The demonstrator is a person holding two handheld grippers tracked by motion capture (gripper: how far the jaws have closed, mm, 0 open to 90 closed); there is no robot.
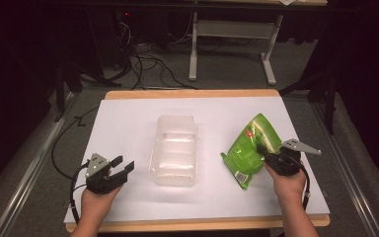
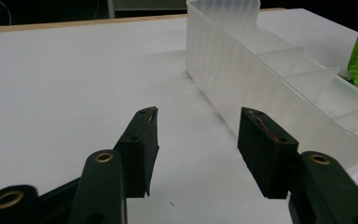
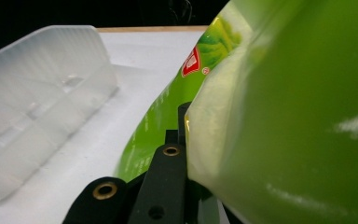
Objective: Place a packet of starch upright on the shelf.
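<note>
High view: a clear plastic container (image 1: 173, 150) sits mid-worktop (image 1: 128, 118). The left tool (image 1: 120, 167), jaws apart, rests left of it, holding nothing. The right tool (image 1: 265, 150) is clamped on a green bag (image 1: 249, 148), which lies right of the container.

Left gripper view: jaws apart over bare white surface, container wall (image 2: 223, 70) just beside.

Right gripper view: bag (image 3: 298, 116) pinched, close against the lens.

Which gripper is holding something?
The right gripper: its jaws are clamped on the green bag. The left gripper sits open and empty, beside the clear plastic container.
</note>
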